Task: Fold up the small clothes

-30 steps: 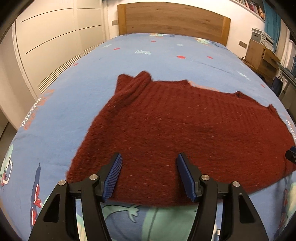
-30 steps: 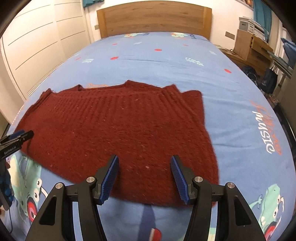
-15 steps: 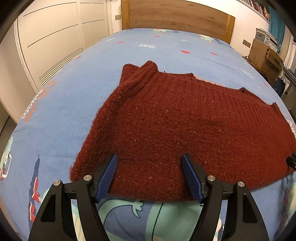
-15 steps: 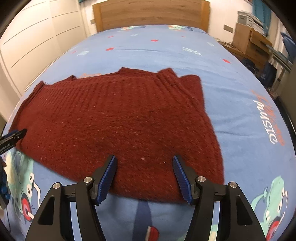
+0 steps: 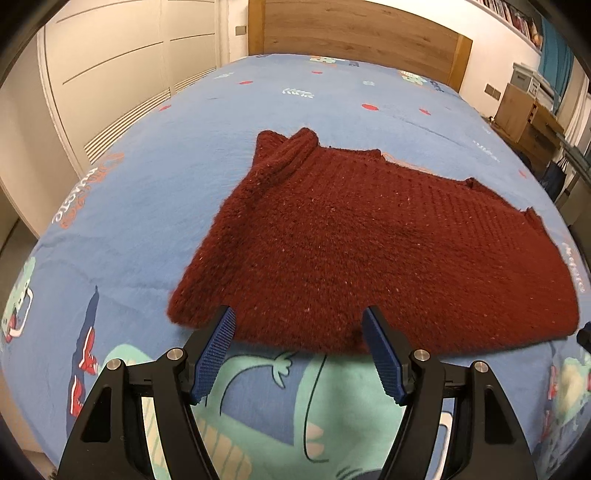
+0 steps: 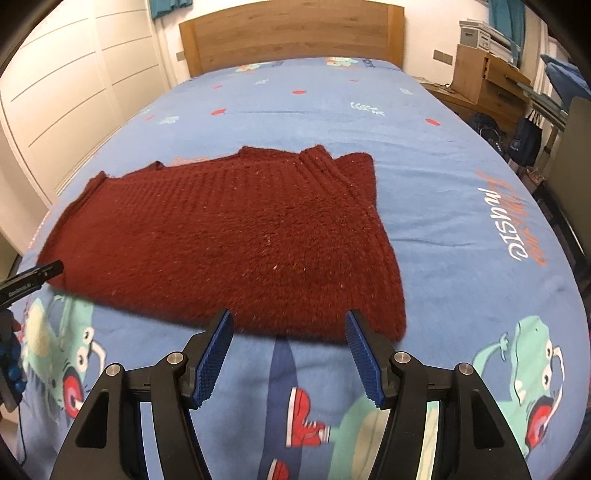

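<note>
Left wrist view: the left gripper point(image 5: 299, 325) is wide open and holds nothing, after opening a bit more. A red sweater point(image 5: 369, 251) lies flat on the blue cartoon bedspread point(image 5: 147, 192). Right wrist view: the right gripper point(image 6: 288, 328) gapes empty too. Behind stands a wooden headboard point(image 6: 291, 33).

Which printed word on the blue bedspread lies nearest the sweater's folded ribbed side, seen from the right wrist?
The white and orange "music" lettering, printed right of the red sweater; the orange lettering on the far left edge is barely visible.
</note>
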A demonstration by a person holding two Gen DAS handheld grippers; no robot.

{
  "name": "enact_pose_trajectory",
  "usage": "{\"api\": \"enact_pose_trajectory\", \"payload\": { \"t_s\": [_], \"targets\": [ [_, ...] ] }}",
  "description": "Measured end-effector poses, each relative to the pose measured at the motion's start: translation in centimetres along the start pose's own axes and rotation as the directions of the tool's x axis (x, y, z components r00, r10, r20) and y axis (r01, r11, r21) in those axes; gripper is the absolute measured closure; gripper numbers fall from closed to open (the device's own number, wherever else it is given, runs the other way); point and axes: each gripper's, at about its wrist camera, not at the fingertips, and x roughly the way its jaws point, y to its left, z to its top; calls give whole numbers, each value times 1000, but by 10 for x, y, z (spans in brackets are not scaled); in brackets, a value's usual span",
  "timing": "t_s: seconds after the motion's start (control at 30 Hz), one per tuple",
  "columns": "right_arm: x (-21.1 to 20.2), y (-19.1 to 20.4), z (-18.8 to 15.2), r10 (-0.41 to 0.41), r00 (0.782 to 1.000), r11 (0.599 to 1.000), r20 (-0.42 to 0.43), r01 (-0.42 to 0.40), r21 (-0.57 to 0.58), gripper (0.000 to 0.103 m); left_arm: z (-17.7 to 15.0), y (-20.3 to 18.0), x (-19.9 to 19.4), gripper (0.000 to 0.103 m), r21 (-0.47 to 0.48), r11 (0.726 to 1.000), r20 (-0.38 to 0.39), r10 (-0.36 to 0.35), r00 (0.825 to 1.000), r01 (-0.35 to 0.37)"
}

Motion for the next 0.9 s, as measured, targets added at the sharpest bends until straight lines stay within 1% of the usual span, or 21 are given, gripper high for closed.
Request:
{"api": "enact_pose_trajectory", "payload": {
  "t_s": [0.1, 0.13, 0.2, 0.27, 0.3, 0.37, 0.4, 0.47, 0.57, 0.6, 0.67, 0.7, 0.87, 0.9],
  "targets": [
    [-14, 0, -9, 8, 1000, 1000, 9, -8, 12, 39, -2, 12, -7, 37, -71, 996, -13, -60, 998, 59],
    [-18, 1, -12, 10, 1000, 1000, 10, -10, 17, 39, -3, 20, -8, 37, -114, 990, -22, -88, 996, 85],
    [-25, 0, -18, 12, 1000, 1000, 13, -12, 25, 39, -3, 29, -10, 37, -163, 981, -31, -116, 993, 109],
    [-31, 0, -24, 14, 1000, 999, 15, -15, 34, 38, -4, 39, -12, 37, -216, 966, -38, -153, 988, 141],
    [-34, -1, -27, 16, 1000, 999, 15, -16, 38, 38, -6, 46, -12, 37, -250, 953, -39, -185, 982, 170],
    [-37, -1, -33, 20, 1000, 999, 14, -21, 49, 38, -6, 53, -12, 37, -287, 936, -40, -226, 973, 206],
    [-38, -2, -36, 23, 1000, 998, 14, -24, 55, 38, -8, 57, -11, 37, -313, 921, -40, -255, 966, 231],
    [-40, -4, -41, 30, 999, 997, 13, -31, 69, 38, -9, 61, -10, 37, -345, 903, -40, -289, 957, 258],
    [-41, -6, -46, 38, 999, 996, 9, -39, 82, 38, -13, 71, 0, 37, -429, 851, -36, -350, 936, 302],
    [-42, -6, -47, 39, 999, 996, 8, -39, 84, 38, -13, 74, 1, 37, -445, 840, -33, -360, 932, 309],
    [-44, -8, -50, 41, 999, 995, 6, -41, 86, 38, -14, 81, 9, 37, -492, 807, -23, -387, 922, 326],
    [-44, -8, -51, 41, 999, 995, 5, -41, 88, 38, -14, 86, 15, 37, -524, 780, -11, -409, 913, 343],
    [-44, -16, -51, 43, 999, 995, 0, -43, 95, 39, -7, 103, 36, 37, -618, 675, 60, -472, 880, 404],
    [-43, -17, -52, 43, 999, 994, -1, -43, 96, 39, -4, 109, 40, 37, -641, 641, 90, -484, 870, 423]
  ]
}}
